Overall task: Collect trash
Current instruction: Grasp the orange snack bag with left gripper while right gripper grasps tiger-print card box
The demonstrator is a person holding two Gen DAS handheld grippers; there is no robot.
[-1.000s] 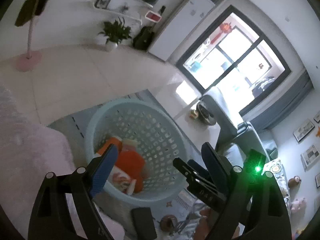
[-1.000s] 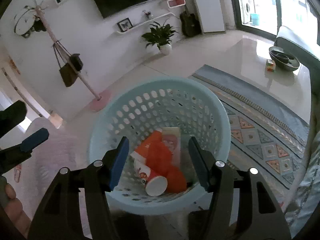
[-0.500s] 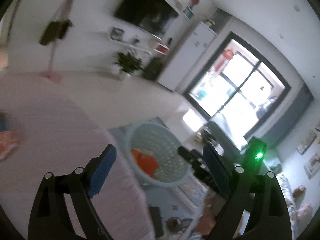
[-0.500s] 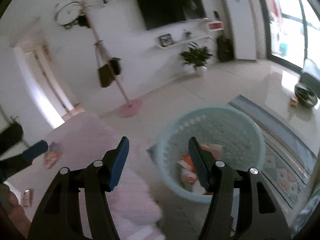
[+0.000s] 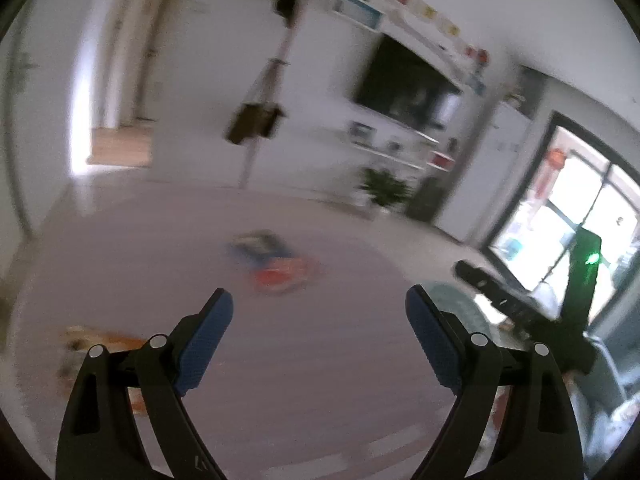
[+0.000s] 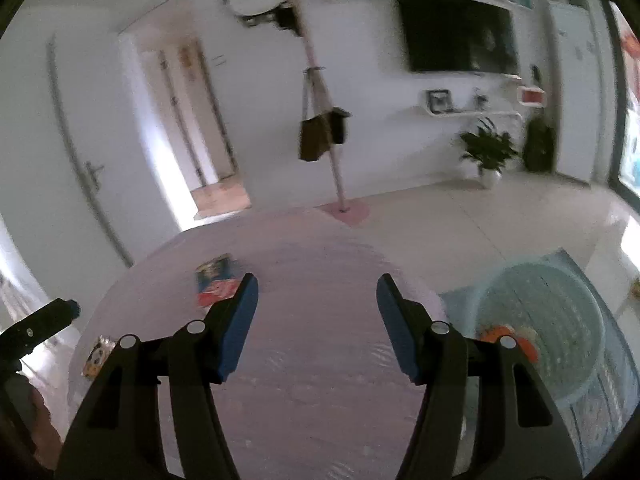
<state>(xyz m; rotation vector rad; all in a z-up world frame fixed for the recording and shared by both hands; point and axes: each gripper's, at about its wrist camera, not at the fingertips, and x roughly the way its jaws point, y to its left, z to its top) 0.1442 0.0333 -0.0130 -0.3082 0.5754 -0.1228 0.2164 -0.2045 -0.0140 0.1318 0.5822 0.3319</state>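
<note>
A blue and red wrapper [image 5: 272,264] [image 6: 214,284] lies on the round pink table [image 5: 320,380] [image 6: 320,380], beyond both grippers. A smaller orange wrapper [image 5: 100,344] [image 6: 98,354] lies near the table's left edge. My left gripper [image 5: 320,320] hangs open over the table with nothing between its blue pads. My right gripper [image 6: 318,300] is open too, also with nothing between its pads. The light blue basket [image 6: 568,320] stands on the floor to the right of the table, with orange trash [image 6: 508,338] in it.
A coat stand [image 6: 328,132] with a brown bag rises behind the table on a pink base. A potted plant [image 6: 488,152], a wall TV [image 6: 456,32] and a doorway [image 6: 192,128] lie beyond. A patterned rug [image 6: 616,360] lies under the basket. The right gripper's body [image 5: 520,304] shows in the left view.
Both grippers have swung up and left, away from the basket, and now face the pink table. The basket has slid to the right of both views. Neither gripper has taken hold of anything.
</note>
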